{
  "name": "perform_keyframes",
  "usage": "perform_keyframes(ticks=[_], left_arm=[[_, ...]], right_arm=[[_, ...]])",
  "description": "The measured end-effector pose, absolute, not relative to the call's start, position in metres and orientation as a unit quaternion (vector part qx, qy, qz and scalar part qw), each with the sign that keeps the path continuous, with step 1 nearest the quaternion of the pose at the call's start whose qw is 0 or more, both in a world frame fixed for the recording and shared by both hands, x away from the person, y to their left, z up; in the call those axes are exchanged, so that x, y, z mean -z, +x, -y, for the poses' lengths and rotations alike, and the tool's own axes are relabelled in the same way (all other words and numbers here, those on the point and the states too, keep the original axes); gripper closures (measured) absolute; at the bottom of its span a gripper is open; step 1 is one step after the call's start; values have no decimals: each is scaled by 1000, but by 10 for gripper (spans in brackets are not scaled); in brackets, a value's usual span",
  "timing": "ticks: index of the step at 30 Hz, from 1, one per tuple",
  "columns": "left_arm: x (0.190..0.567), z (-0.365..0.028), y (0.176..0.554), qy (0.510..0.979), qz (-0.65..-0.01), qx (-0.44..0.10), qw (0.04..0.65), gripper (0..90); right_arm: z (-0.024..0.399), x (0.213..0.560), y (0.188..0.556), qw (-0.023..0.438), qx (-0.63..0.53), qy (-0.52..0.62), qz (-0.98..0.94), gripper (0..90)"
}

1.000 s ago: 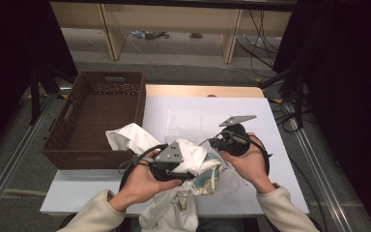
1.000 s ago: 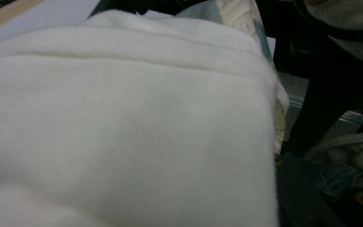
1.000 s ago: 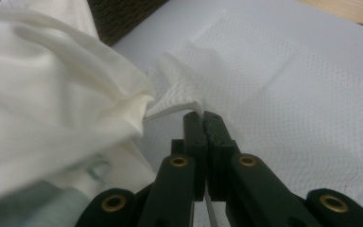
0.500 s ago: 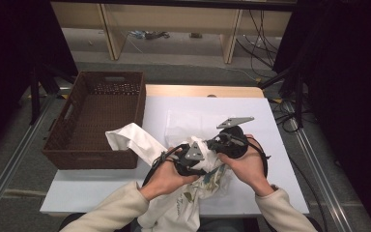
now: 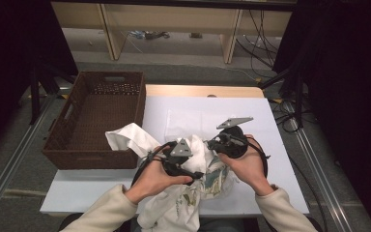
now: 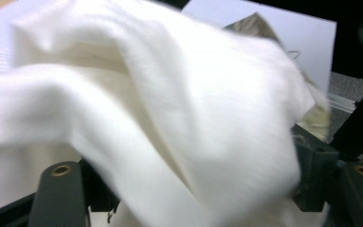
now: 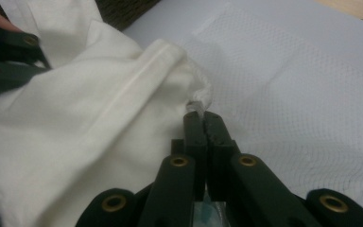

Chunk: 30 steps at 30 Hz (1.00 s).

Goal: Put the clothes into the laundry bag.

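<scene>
Place of the cloth: just right of the wicker basket (image 5: pixel 95 122), we have the white garment (image 5: pixel 200 166) bunched on the white counter (image 5: pixel 280 145), one sleeve-like end lying against the basket's near right corner and the printed lower part hanging over the counter's near edge.

Right gripper: on the side of the bundle away from the basket, our right gripper (image 7: pixel 202 115) is clamped shut on a corner of the garment's hem, with the fabric running from it back toward the basket.

Left gripper: between the basket and the right gripper, our left gripper (image 5: pixel 193 175) has just been opening its jaws; they now stand wide with a fold of the garment draped loosely between and over them (image 6: pixel 170 118), pressed by neither pad as far as we can judge.

Long axis: from the pinched hem corner, the garment stretches toward the basket and down toward us.

Nearer hand: the left, which is already in the folds, so we judge the next grasp is its to take, on an edge nearer the basket.
</scene>
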<state>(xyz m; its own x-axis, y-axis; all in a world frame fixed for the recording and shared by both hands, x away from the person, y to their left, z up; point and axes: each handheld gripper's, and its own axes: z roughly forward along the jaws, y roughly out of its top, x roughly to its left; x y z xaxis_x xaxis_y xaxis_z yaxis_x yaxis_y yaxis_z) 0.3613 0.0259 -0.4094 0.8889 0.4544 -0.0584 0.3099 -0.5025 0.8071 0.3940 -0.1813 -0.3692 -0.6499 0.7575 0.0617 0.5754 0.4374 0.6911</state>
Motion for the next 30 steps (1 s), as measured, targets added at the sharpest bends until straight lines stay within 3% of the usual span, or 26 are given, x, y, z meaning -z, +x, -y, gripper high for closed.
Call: perform_keyframes(ticks=[8,14,17,20,21,22,23,30], left_arm=[[386,-49,356,853,-226,-105,459,224],[387,-36,378,842,-238,-79,477,216],[396,-18,387,857,-222,-78,458,320],[405,-8,394,872,-202,-104,433,540],[407,-4,394,875,-198,-102,430,642],[410,1,391,877,-195,-69,434,708],[411,4,388,881,-187,-73,429,752],[414,19,366,893,-124,-46,431,792]], right_arm=[[180,368,394,135,-350,390,-841,900],[180,368,394,136,-355,386,-841,900],[179,369,394,132,-357,388,-839,900],[178,368,392,125,-356,402,-835,900],[179,370,394,138,-361,392,-835,900],[180,369,394,132,-355,392,-838,900],[181,368,393,128,-356,395,-837,900],[183,365,394,133,-365,395,-833,900]])
